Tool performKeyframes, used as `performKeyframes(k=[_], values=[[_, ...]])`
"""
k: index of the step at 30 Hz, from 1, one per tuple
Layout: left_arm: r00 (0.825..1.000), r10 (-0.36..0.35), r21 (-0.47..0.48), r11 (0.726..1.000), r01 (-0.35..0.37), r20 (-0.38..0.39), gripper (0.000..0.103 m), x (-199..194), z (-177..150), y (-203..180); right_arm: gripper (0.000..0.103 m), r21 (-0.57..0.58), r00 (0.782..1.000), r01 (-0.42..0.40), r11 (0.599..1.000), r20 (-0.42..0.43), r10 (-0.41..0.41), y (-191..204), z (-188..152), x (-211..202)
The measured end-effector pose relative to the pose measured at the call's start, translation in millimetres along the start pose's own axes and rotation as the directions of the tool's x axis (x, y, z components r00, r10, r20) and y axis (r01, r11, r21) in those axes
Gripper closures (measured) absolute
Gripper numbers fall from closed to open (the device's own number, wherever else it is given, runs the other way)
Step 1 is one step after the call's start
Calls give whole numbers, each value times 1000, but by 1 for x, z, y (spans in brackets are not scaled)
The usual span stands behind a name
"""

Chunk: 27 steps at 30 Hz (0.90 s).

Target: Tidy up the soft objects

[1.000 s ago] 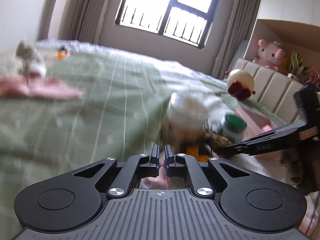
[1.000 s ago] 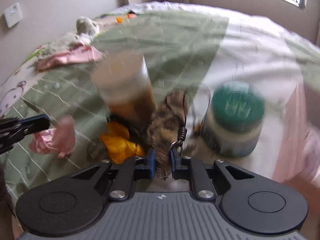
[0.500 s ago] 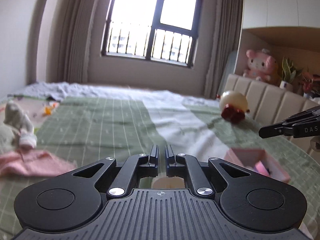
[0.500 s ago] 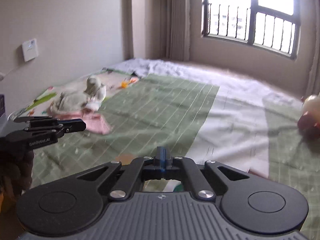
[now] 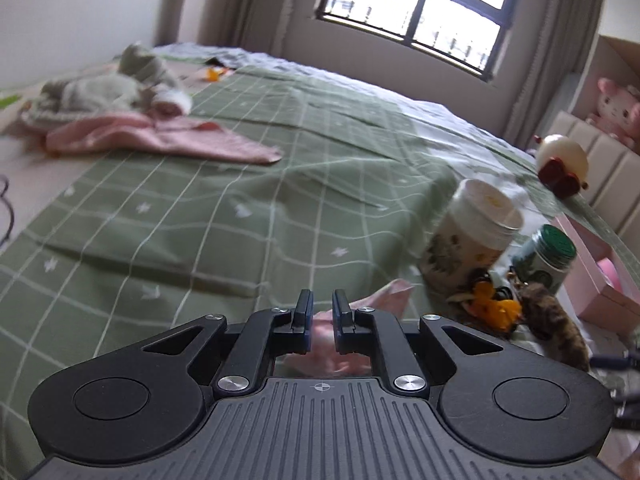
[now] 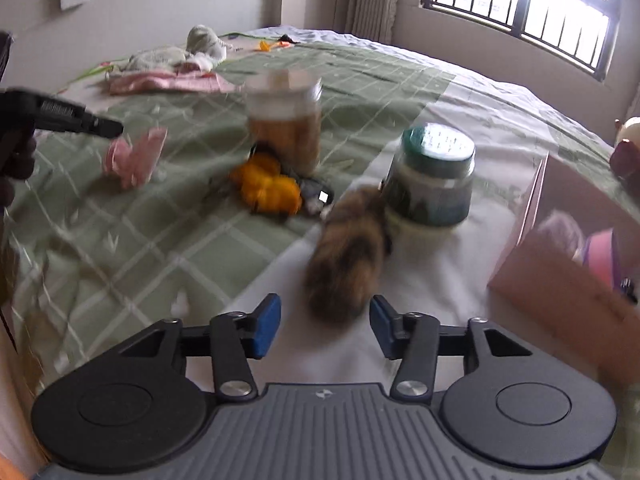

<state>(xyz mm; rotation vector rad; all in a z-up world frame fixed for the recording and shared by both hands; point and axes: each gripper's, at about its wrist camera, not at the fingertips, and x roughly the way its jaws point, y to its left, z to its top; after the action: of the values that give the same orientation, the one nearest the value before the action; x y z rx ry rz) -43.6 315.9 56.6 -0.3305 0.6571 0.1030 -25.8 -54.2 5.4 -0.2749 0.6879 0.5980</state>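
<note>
My left gripper [image 5: 323,308] hangs low over the green checked bed, its jaws opening with a narrow gap. A small pink soft piece [image 5: 380,296] lies just under and behind the tips, and the pads do not press on it. The right wrist view shows that gripper [image 6: 114,130] beside the pink piece [image 6: 136,156]. My right gripper [image 6: 324,320] is opening wide. The end of a brown furry toy [image 6: 344,256] lies between its blue pads [image 6: 264,326], untouched. An orange soft toy [image 6: 268,188] lies beyond it.
A beige jar [image 6: 286,120] and a green-lidded jar [image 6: 434,176] stand by the toys. A pink box [image 6: 560,272] sits at the right. A pink cloth [image 5: 160,136] and a grey plush [image 5: 108,92] lie far left. A round cream plush [image 5: 560,160] rests by the headboard.
Both views swung up toward the window and back down to the bed. The right jaws went from shut on the furry toy to wide open. The left jaws parted slightly.
</note>
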Motion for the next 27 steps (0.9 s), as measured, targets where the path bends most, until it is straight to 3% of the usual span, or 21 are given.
performKeyframes(k=[4,6,13,18,23,25,27], values=[[998,-45,-72,997,41,-53,91,14,-9,7,40,55,999,34,998,40,-36,-1,-16,5],[995,-64,-56,997,59,-79,91,19,-16,2,34,83,998,35,996,50,-40,-5,-18,6],[987,-114,31,992,118,-112,91,24,-36,-21,30,105,998,28,994,61,-34,-10,-21,9],[991,-88,99,990,98,-101,91,22,-37,-31,28,104,997,38,994,66,-45,-9,-23,10],[987,-160,83,984,160,-12,90,2,-25,-29,27,106,997,40,994,68,-47,-8,-23,9],[982,-185,153,970,188,-37,90,-1,-24,-36,27,104,997,42,994,67,-49,-8,-23,9],[983,-156,253,952,175,-93,89,3,-28,-48,27,105,997,41,994,68,-48,-8,-23,9]])
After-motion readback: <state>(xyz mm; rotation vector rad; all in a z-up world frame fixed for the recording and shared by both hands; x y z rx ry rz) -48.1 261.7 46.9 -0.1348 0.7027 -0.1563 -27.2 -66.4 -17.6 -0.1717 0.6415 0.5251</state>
